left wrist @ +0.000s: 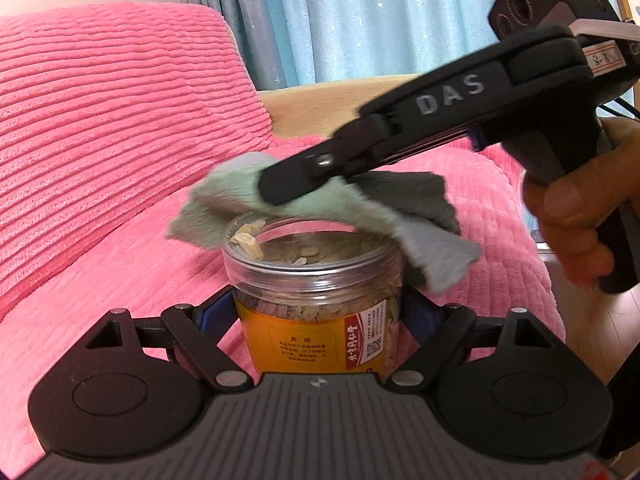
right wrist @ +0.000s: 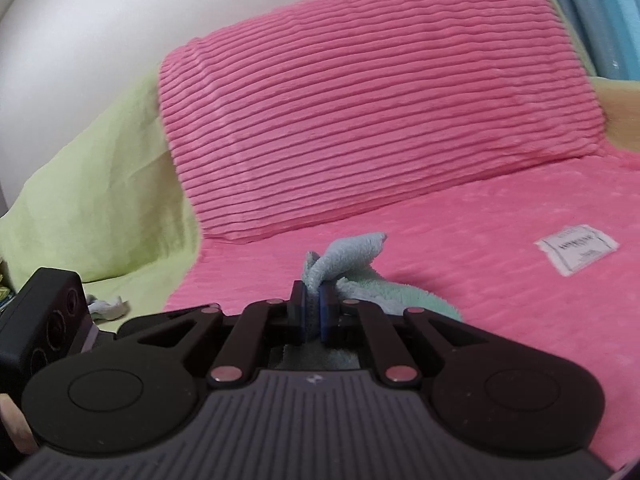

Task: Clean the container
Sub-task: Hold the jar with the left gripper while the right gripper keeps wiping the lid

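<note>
The left gripper (left wrist: 316,312) has its fingers (left wrist: 218,314) clenched on either side of a clear plastic jar (left wrist: 316,304), gripping it around the body just below the ribbed neck. The jar stands upright between them, lidless, with an orange label and a red strip of print on its front. Pale flakes and a few larger beige pieces fill it close to the rim.

The right gripper (right wrist: 315,312) has its fingers (right wrist: 298,312) pressed together on a fold of a fluffy cloth (left wrist: 320,208), pale green on one face and grey on the other. In the left wrist view this gripper reaches in from the upper right, its tip just over the back rim of the jar, and the cloth drapes across the mouth and hangs down the jar's right side. The cloth is blurred at its left edge. A hand (left wrist: 580,216) wraps the gripper's handle at the right edge.

Behind and beneath the jar spreads a pink ribbed blanket (right wrist: 480,280) covering a seat, with a matching pink cushion (right wrist: 360,100) leaning at the back. A white label (right wrist: 576,248) lies on the blanket to the right. A yellow-green sheet (right wrist: 100,180) covers the area left of the cushion, and blue curtains (left wrist: 360,20) hang behind.
</note>
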### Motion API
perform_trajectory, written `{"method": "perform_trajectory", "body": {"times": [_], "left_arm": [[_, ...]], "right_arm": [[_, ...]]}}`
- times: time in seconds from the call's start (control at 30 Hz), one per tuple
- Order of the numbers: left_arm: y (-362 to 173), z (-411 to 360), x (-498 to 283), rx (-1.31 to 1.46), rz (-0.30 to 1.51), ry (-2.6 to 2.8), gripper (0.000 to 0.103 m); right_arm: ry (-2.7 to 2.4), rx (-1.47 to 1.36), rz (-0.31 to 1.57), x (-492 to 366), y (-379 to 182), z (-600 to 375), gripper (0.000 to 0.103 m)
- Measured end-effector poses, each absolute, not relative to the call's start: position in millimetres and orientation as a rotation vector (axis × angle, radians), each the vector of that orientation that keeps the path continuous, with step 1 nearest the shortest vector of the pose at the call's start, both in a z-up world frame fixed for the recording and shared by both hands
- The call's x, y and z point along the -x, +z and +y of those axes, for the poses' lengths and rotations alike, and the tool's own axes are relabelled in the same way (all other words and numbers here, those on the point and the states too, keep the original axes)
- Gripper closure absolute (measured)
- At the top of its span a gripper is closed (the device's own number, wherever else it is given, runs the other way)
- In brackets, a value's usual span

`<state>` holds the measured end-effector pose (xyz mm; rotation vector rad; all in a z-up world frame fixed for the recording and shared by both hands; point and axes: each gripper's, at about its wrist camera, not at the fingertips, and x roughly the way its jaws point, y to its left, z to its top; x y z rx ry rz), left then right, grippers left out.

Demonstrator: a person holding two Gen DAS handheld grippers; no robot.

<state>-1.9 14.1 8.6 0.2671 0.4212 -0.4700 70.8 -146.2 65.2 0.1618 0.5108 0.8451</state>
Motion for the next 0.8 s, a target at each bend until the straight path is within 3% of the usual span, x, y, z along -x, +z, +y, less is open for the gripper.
{"method": "perform_trajectory", "body": {"times": [0.8], "left_arm": [[10.9, 22.7, -8.0, -0.264, 0.419, -0.483, 0.018]], "right_arm": [[0.905, -0.160, 0.510, -61.5, 65.3, -128.1, 0.099]]}}
